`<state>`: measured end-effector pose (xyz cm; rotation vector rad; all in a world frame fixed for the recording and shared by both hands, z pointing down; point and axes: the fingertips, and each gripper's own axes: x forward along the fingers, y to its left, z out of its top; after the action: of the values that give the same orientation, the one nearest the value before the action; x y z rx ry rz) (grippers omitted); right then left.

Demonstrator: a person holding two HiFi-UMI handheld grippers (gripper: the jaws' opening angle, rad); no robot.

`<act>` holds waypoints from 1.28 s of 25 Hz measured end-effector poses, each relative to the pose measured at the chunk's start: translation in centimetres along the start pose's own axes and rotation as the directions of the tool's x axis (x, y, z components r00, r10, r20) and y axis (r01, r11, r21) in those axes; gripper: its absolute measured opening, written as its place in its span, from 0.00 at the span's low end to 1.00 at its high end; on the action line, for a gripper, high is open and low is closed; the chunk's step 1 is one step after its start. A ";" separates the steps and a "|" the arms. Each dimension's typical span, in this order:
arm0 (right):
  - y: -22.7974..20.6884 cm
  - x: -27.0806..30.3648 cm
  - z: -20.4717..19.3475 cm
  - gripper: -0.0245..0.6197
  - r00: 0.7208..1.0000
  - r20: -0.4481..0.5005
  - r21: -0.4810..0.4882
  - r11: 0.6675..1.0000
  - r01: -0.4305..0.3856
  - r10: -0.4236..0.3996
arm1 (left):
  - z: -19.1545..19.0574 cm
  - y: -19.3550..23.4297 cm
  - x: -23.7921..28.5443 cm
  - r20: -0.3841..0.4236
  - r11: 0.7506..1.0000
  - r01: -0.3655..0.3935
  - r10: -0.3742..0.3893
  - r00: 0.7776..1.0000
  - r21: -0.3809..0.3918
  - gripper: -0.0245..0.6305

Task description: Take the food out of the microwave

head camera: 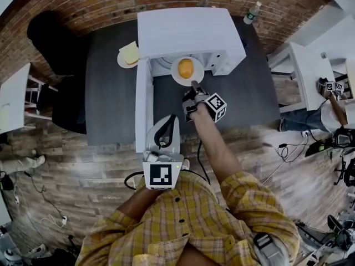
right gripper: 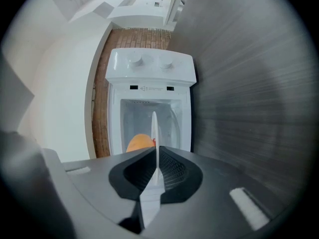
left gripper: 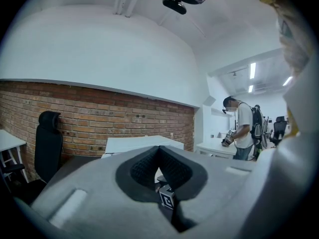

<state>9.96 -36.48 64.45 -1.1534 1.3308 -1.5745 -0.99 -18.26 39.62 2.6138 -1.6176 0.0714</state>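
The white microwave stands on a dark table, and its door is swung open toward me on the left. My right gripper is shut on the near rim of a white plate. It holds the plate just in front of the open cavity. On the plate lies an orange piece of food. In the right gripper view the plate shows edge-on between the pads, with the food beside it. My left gripper hovers by the door's outer end, shut and holding nothing.
A second plate with yellow food sits on the table left of the microwave. A black chair stands at the far left and a white desk at the right. Another person stands beyond it. Bottles stand by the brick wall.
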 end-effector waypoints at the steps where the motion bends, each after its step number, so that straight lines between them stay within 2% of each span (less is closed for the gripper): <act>1: 0.2 -0.6 -0.1 0.06 1.000 -0.001 0.003 1.000 -0.005 0.005 | 0.2 0.0 -0.2 0.006 1.000 -0.006 0.006 1.000 -0.009 0.04; 9: 3.6 -4.8 -1.7 0.06 0.998 -0.044 0.002 0.999 -0.049 0.049 | 0.4 -0.2 -1.4 -0.013 1.000 -0.020 0.021 1.000 0.012 0.04; 13: 5.8 -6.8 -2.1 0.06 0.996 -0.050 0.013 0.997 -0.075 0.076 | 1.3 -0.6 -1.5 0.017 1.000 -0.027 0.027 0.999 0.010 0.04; 25: 12.0 -11.8 -4.0 0.07 0.981 -0.084 0.028 0.985 -0.171 0.173 | 2.4 -1.9 -2.6 0.033 0.999 -0.035 0.034 0.999 0.034 0.04; 32: 14.2 -13.4 -4.7 0.07 0.975 -0.101 0.029 0.980 -0.195 0.197 | 3.2 -1.8 -2.2 0.047 0.999 -0.040 0.039 0.998 0.028 0.04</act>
<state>9.49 -24.86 48.09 -0.9096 1.4474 -1.5157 -0.31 -15.79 36.25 2.6241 -1.6961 0.0359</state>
